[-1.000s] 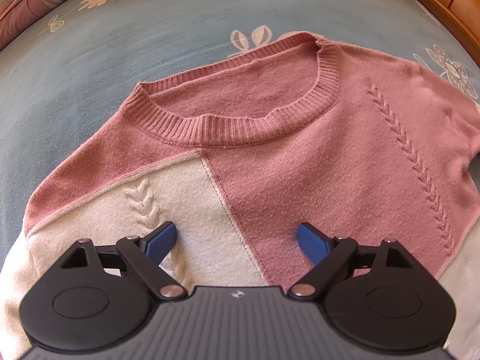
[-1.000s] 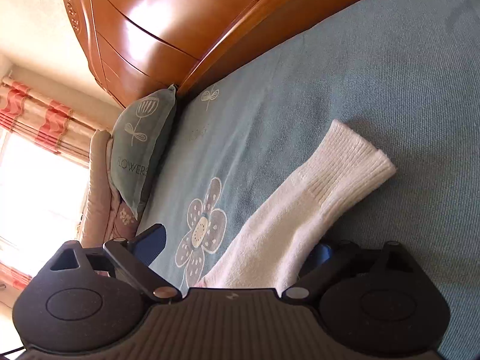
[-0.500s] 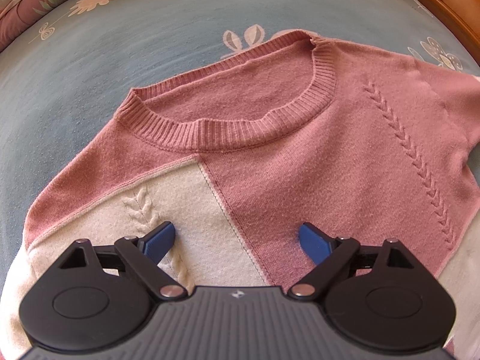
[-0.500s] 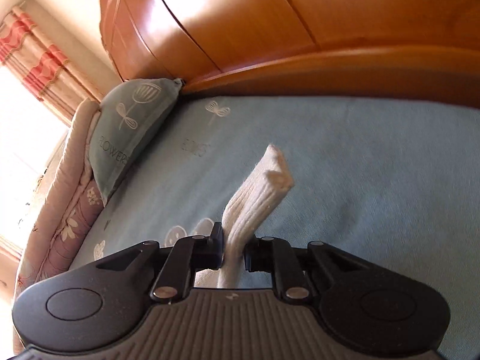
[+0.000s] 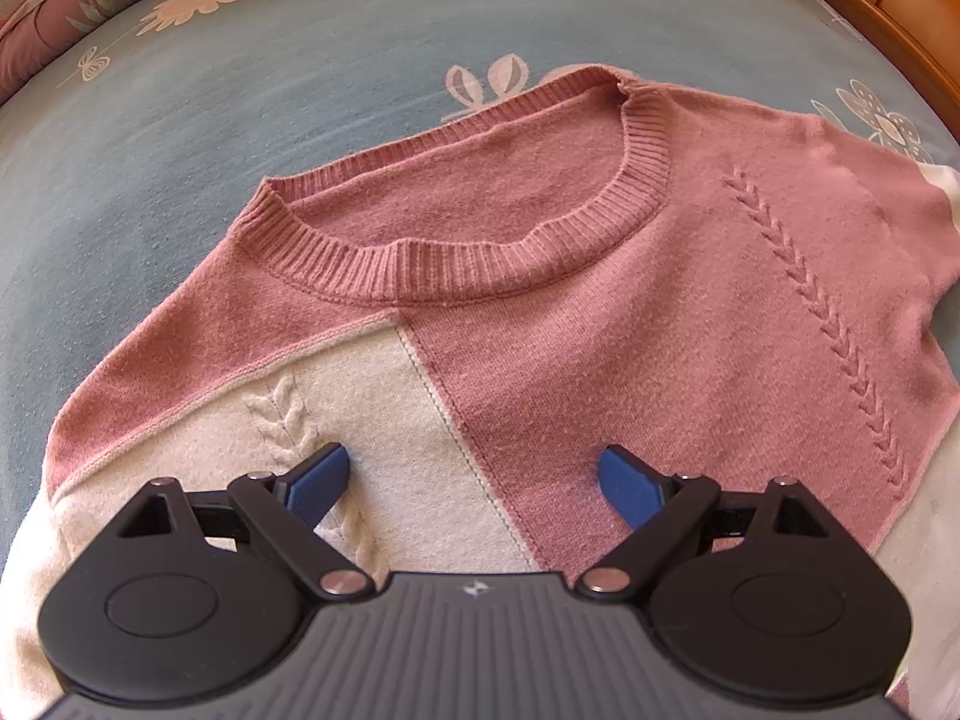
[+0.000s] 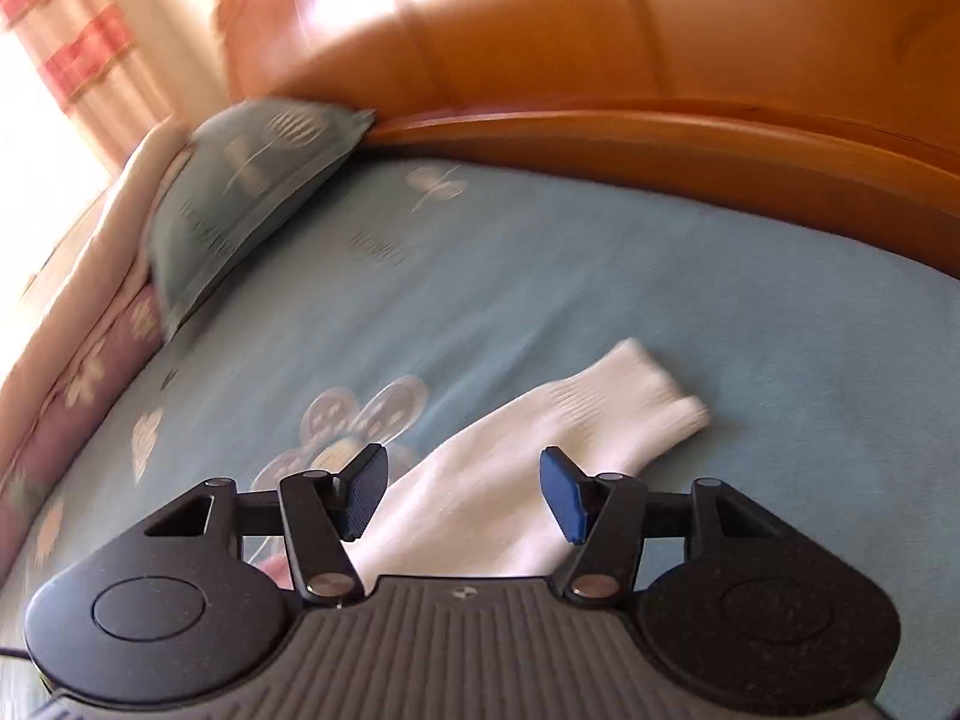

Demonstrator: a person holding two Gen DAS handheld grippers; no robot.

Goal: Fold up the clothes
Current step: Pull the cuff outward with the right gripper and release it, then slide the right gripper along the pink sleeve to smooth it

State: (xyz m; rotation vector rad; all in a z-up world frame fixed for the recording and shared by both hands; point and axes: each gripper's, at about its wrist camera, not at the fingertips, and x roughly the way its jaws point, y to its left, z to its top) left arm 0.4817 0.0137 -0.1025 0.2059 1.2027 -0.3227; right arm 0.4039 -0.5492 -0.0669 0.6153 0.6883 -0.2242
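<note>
The right tool (image 6: 462,492) has just been opening and stands released — its blue pads apart above the white sleeve (image 6: 540,468), which lies flat on the blue bedspread (image 6: 600,276) between them, untouched. The left tool (image 5: 474,480) hangs released wide over the pink-and-cream sweater (image 5: 600,312) — spread on the same bedspread, collar (image 5: 480,258) away from the tool.

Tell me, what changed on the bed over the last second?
The right hand-held gripper pinched the white sleeve, lifted it, then let go: its jaws have just been opening and the sleeve lies flat on the bed. The left hand-held gripper stayed open over the sweater.
</note>
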